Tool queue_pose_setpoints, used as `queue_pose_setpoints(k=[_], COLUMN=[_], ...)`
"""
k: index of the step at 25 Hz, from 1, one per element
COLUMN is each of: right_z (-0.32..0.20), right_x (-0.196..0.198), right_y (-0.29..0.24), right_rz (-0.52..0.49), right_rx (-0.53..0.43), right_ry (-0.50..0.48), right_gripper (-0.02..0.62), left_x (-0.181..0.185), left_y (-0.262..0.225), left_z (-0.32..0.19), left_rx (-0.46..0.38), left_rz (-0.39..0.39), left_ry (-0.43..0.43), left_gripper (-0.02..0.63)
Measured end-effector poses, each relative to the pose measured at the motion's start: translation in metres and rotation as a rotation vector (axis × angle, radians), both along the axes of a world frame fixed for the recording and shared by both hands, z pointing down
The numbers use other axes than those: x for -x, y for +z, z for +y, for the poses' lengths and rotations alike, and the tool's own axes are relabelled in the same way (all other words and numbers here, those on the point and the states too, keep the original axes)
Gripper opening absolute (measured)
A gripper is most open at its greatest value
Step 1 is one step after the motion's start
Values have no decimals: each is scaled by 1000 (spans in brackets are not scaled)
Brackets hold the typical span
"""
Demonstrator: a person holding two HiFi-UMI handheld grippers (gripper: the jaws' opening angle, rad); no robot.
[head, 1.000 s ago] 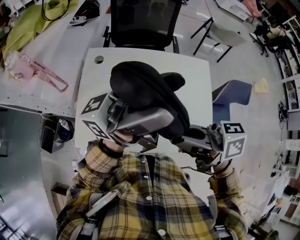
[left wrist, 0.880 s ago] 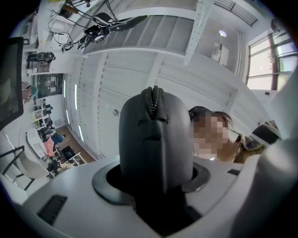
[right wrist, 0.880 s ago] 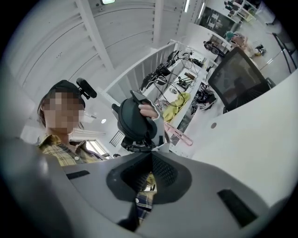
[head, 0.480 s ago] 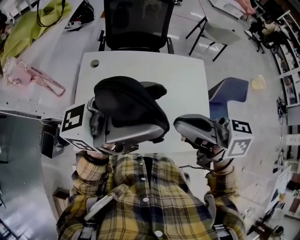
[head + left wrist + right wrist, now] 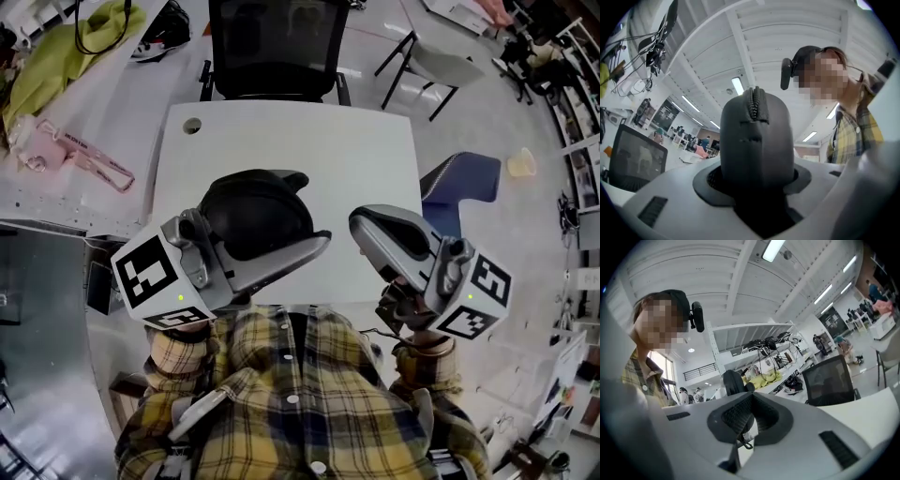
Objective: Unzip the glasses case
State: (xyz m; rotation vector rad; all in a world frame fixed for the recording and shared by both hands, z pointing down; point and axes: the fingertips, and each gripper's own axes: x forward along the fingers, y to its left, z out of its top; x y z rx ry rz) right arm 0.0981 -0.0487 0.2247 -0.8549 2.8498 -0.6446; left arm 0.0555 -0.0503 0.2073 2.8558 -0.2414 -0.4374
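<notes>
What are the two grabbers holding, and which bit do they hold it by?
The left gripper clamps the black glasses case by one end, a jaw on each broad side. The right gripper is shut on nothing, clear of the case.

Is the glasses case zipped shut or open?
Shut, where it shows: the glasses case in the left gripper has its zipper teeth meeting, no gap.

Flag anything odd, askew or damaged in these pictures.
Nothing looks damaged or spilled. The glasses case stands clamped in the left gripper, its visible zip closed; the right gripper is apart from it, jaws together.
</notes>
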Motion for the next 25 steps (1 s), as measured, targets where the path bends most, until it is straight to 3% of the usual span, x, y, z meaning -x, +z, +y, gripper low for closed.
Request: queue_pose_setpoints(k=[4, 9, 25], right_z=[-11, -20, -33], right_x=[1, 2, 6], right_y=[-5, -1, 10], right_rz=[105, 231, 275], right_rx=[-118, -196, -191], right_ry=[110, 205, 234], right_gripper=[-2, -2, -2], left_x=[4, 5, -1], left_y=[14, 24, 21], left_z=[-10, -16, -33], left_rx=[-4, -1, -5], left_rz=[-70, -107, -124], left_ry=[-58, -87, -55], left_gripper=[245, 245, 245])
